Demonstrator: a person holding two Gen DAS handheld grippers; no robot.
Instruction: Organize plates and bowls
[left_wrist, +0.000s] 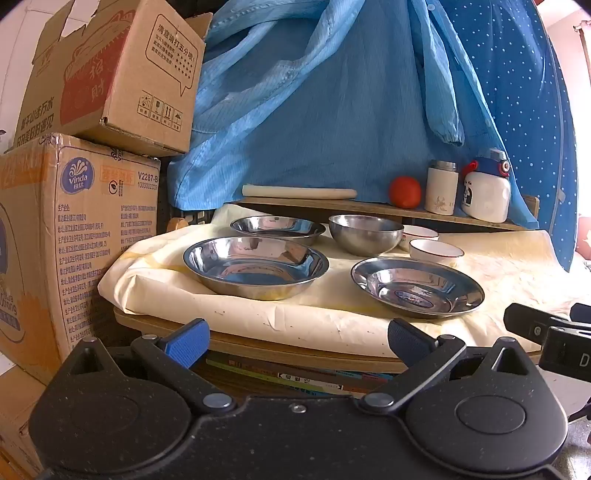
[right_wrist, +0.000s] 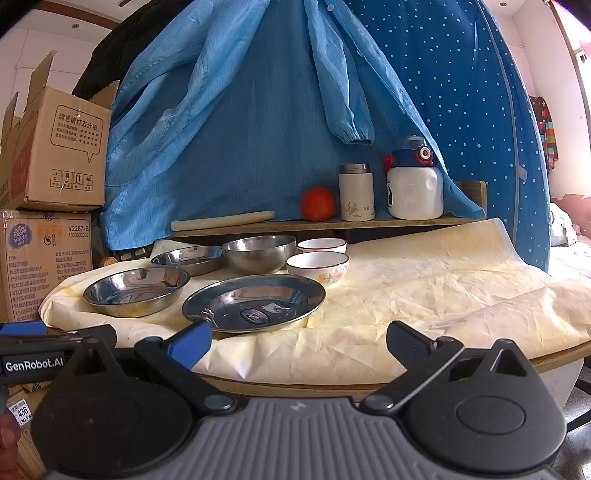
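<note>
Behind the table we see a blue garment (left_wrist: 332, 92) hanging over dotted blue fabric, with stacked cardboard boxes (left_wrist: 74, 184) at the left. A cream cloth (right_wrist: 424, 288) covers the table, and on it sit our task's things: a steel plate (left_wrist: 417, 286) nearest on the right of the group, a steel dish (left_wrist: 255, 266) to its left, a second steel dish (left_wrist: 277, 228) farther back, a deep steel bowl (left_wrist: 365, 234) beside that, and two white bowls (right_wrist: 317, 266) with red rims to the right of the steel bowl, one behind the other. On the shelf at the far edge stand a tomato (left_wrist: 405, 191), a cream flask (left_wrist: 441, 187) and a white bottle (left_wrist: 487, 190). Our left gripper (left_wrist: 295, 341) hovers before the near table edge with its jaws wide apart and nothing between them; our right gripper (right_wrist: 299, 341) does likewise, jaws spread, just short of the steel plate.
</note>
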